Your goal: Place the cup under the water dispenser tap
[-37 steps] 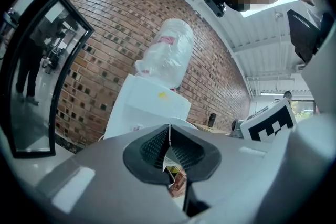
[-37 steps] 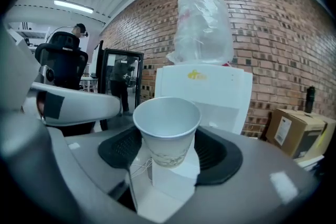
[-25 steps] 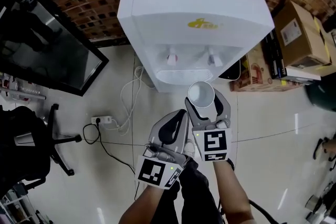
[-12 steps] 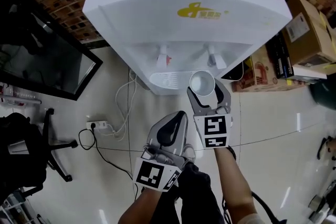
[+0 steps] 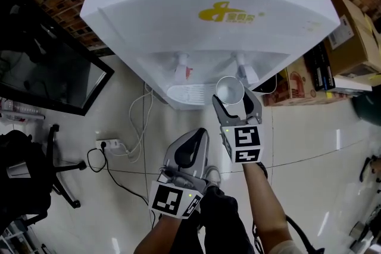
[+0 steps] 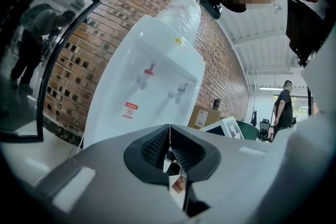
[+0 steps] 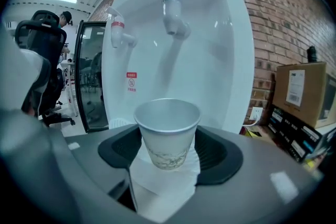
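A white water dispenser stands against the brick wall, with a red tap and a pale blue tap over a drip tray. My right gripper is shut on an upright, empty paper cup, held in front of the dispenser near the blue tap. In the right gripper view the cup sits between the dark pads, below and in front of the blue tap. My left gripper hangs lower and to the left, shut and empty; its jaws meet.
Cardboard boxes are stacked right of the dispenser. A black glass-door cabinet stands at the left. A power strip and white cables lie on the tiled floor. An office chair is at the lower left.
The dispenser has grown larger in the head view. My right gripper has carried the cup closer in, from in front of the drip tray to beside the blue tap. The left gripper has dropped slightly.
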A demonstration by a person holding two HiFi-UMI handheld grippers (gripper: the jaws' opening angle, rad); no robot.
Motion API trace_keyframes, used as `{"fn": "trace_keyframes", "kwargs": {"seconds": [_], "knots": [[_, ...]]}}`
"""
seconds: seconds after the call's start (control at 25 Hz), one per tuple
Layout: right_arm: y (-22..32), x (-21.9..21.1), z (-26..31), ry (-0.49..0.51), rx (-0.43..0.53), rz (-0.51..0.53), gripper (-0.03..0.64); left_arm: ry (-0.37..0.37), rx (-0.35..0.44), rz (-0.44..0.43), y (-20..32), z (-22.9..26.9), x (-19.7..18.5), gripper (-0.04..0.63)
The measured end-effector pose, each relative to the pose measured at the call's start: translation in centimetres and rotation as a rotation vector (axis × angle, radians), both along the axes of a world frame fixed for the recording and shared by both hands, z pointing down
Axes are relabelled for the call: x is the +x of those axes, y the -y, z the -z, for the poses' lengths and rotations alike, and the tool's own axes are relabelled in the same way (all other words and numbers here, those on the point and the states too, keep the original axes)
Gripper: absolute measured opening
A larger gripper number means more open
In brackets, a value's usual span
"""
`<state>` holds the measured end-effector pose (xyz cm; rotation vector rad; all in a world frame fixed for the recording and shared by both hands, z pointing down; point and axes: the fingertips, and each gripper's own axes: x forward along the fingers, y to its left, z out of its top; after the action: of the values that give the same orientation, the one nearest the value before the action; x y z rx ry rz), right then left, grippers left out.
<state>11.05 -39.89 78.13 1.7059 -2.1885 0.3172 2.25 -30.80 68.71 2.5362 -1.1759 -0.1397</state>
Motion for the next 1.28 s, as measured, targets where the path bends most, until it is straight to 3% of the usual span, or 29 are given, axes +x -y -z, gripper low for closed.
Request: {"fn": "trace_keyframes", "kwargs": {"seconds": [0.2,0.4,0.88,1.16,1.28], "knots": [[0.2,0.1,0.0,0.025,0.016,-0.015,0.330,0.003,-0.008,0.008,-0.1,-0.3,-0.3,-0.006],[0.1,0.2,-0.3,0.050,0.007,-0.017,0.388,0.007,-0.019,0.011,0.0,-0.5,-0.2,-0.006],[-1.9,0.2,0.3,0.077,-0.008,-0.006,0.391,0.011,-0.044,-0.008,-1.0,-0.3,0.0,-0.007],[-4.9,-0.6,4.9,0.044,-0.003,0.003,0.389,0.011,-0.066,-0.024,-2.4,3.0,0.0,-0.008],[-6.5,-1.4,8.1,0.027,0.005,0.018,0.351,0.014,-0.061,-0.035,-3.2,5.8,-0.1,-0.008]]}}
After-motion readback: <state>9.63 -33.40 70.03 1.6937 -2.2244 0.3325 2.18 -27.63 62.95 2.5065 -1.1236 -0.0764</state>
